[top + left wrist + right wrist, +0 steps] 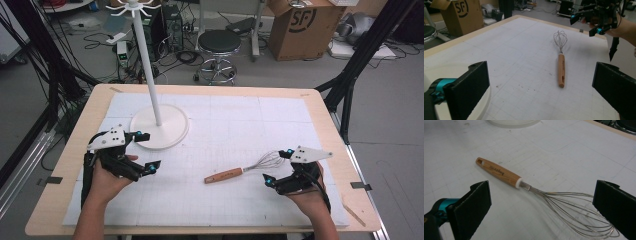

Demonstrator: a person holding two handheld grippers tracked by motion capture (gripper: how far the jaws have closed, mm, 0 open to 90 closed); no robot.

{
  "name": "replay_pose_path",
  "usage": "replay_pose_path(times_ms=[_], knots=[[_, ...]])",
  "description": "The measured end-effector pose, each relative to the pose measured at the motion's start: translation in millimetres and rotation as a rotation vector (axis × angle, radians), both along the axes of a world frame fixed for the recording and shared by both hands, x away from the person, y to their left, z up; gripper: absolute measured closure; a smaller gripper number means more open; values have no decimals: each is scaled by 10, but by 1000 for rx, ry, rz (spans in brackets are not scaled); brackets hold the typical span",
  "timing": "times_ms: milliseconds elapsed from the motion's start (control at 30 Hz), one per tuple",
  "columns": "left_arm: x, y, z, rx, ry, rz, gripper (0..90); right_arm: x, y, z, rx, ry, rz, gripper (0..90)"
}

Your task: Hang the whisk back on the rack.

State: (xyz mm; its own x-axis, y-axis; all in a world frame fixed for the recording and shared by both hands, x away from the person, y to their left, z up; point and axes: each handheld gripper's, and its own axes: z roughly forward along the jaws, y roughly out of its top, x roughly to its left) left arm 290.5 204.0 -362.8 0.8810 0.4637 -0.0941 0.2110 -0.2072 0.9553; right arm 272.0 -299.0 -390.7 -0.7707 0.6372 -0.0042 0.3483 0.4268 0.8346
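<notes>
High view: we see the whisk (243,171) lying flat on the bench (320,100), the right tool (279,167) just beside its wires. Left gripper view: the left tool (540,82) stands spread, empty, facing the whisk's handle. Right gripper view: jaws spread astride the wires, probably lined up to pinch them.

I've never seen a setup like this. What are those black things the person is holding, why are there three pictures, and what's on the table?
A person sits at a table and holds a hand tool with two black jaws in each hand: the left gripper and the right gripper. One camera looks down from above. The other two ride on the grippers and look out between their own jaws, so each shows black jaws at the bottom corners. On the white mat lies a whisk with a wooden handle and a wire head. Near the left gripper stands a white coat stand on a round base. Both grippers are open and hold nothing. The right one is close to the whisk's wire end.
</notes>
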Motion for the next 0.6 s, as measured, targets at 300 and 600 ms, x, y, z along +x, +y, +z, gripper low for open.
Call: replay_pose_path(times_ms=[300,600], knots=[[-40,-8,97,4,-41,1,16,122,177,170,-78,18,53,8],[-46,11,109,4,-41,6,16,371,521,207,-176,72,147,25]])
